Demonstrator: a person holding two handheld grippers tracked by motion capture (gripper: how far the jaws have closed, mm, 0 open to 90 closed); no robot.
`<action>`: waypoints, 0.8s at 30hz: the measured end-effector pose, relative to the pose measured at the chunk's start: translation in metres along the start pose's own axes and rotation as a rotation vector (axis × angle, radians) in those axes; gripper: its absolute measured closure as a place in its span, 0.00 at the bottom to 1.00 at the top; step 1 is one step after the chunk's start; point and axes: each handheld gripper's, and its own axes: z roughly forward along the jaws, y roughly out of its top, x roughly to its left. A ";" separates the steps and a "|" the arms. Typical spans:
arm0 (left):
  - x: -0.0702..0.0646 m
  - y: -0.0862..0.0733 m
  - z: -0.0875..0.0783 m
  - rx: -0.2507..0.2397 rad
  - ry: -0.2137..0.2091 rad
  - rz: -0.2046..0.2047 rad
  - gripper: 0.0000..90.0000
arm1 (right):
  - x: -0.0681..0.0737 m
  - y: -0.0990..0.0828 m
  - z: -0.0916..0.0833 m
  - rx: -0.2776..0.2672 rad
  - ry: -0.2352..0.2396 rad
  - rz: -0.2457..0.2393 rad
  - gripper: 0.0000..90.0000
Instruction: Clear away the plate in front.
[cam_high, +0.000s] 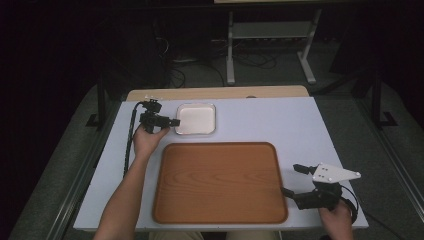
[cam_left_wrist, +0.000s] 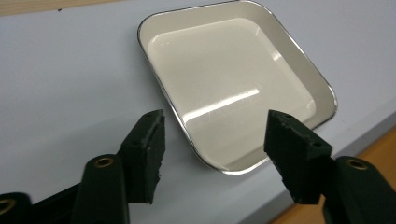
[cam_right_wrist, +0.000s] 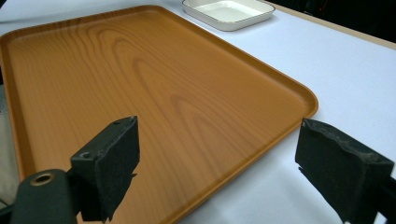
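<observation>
A square white dish with a thin metal-looking rim rests at the back of the table, empty. My left gripper is at its left edge. In the left gripper view the left gripper is open, with the rim of the dish lying between the jaws and neither pad pressing on it. A large empty wooden tray lies in the middle front. My right gripper stands open just off the tray's right edge. In the right gripper view my right gripper has its jaws apart over the corner of the tray, with the dish far behind.
The white tabletop has a bare wooden strip along its far edge. Beyond it are a dark floor with cables and the legs of a metal stand. Open table surface lies to the right of the dish.
</observation>
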 end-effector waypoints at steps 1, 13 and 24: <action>0.002 0.005 0.005 0.006 0.007 -0.012 0.47 | 0.000 0.000 0.001 0.002 -0.002 -0.001 0.14; 0.008 0.008 0.033 0.084 0.089 -0.071 0.66 | 0.001 0.000 0.001 0.013 -0.001 -0.012 0.14; 0.009 0.006 0.046 0.098 0.107 -0.157 0.90 | -0.001 0.000 0.002 0.013 -0.015 -0.008 0.14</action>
